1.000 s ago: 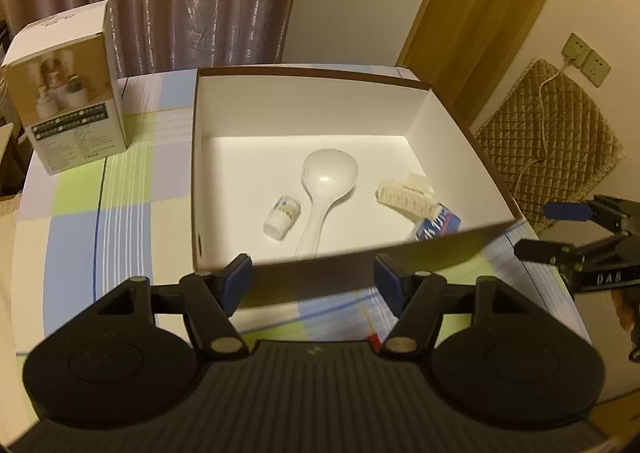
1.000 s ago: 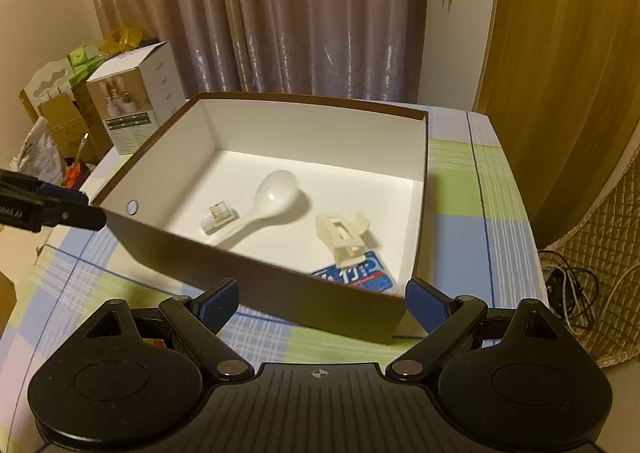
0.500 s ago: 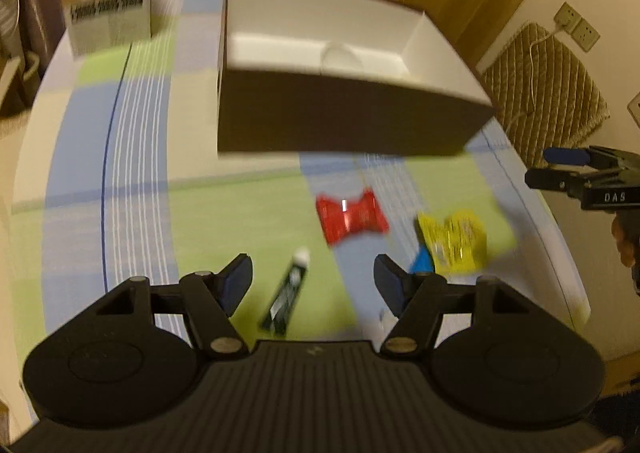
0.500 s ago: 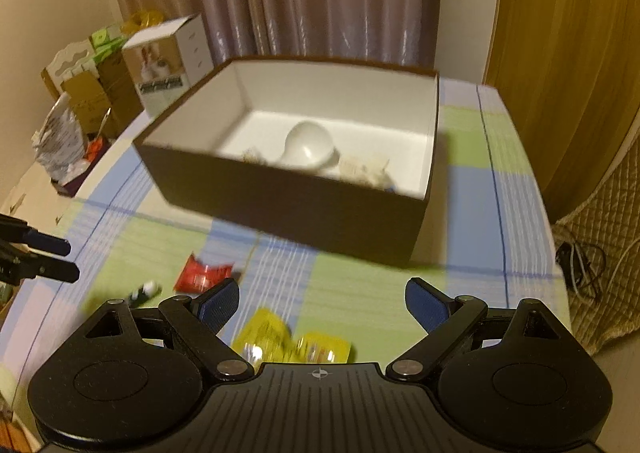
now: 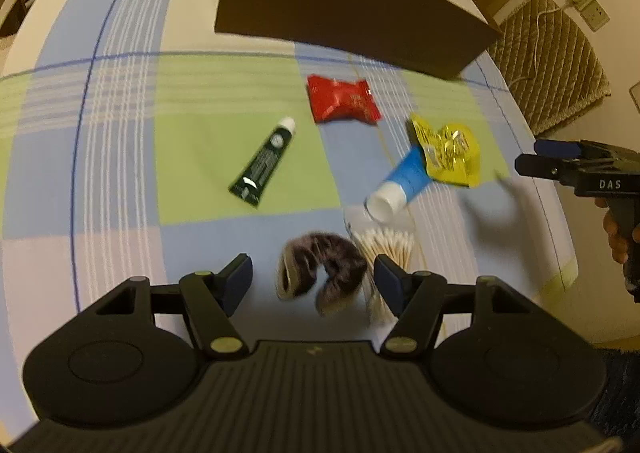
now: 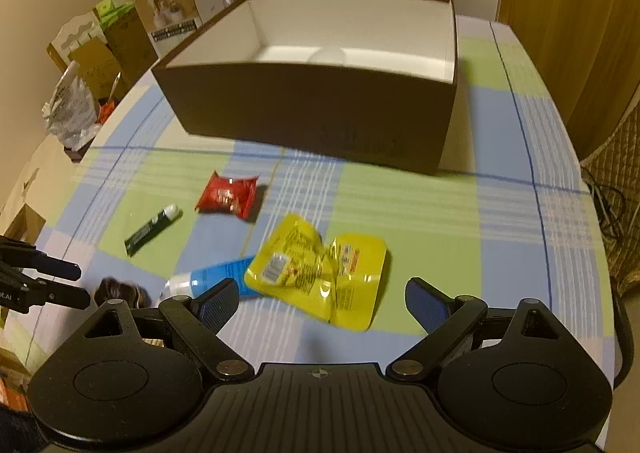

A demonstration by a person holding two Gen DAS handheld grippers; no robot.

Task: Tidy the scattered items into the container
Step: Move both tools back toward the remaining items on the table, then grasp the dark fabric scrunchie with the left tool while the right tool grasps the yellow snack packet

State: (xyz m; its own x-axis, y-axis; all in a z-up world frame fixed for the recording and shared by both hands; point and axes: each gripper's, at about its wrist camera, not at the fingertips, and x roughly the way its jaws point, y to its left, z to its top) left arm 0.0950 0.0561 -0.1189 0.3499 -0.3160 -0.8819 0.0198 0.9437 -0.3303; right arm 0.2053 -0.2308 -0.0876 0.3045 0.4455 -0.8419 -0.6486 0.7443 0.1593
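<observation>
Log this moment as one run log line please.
left gripper: open, over dark scrunchie | right gripper: open, over yellow packet | both empty | box: items remain outside

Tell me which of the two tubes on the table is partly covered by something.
The blue tube with the white cap: its flat end lies under the yellow packet. The dark green tube lies apart, with nothing on it.

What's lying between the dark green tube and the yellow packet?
Left wrist view: the red packet farther back, and the blue tube poking from under the yellow packet. Otherwise bare tablecloth beside the dark green tube.
</observation>
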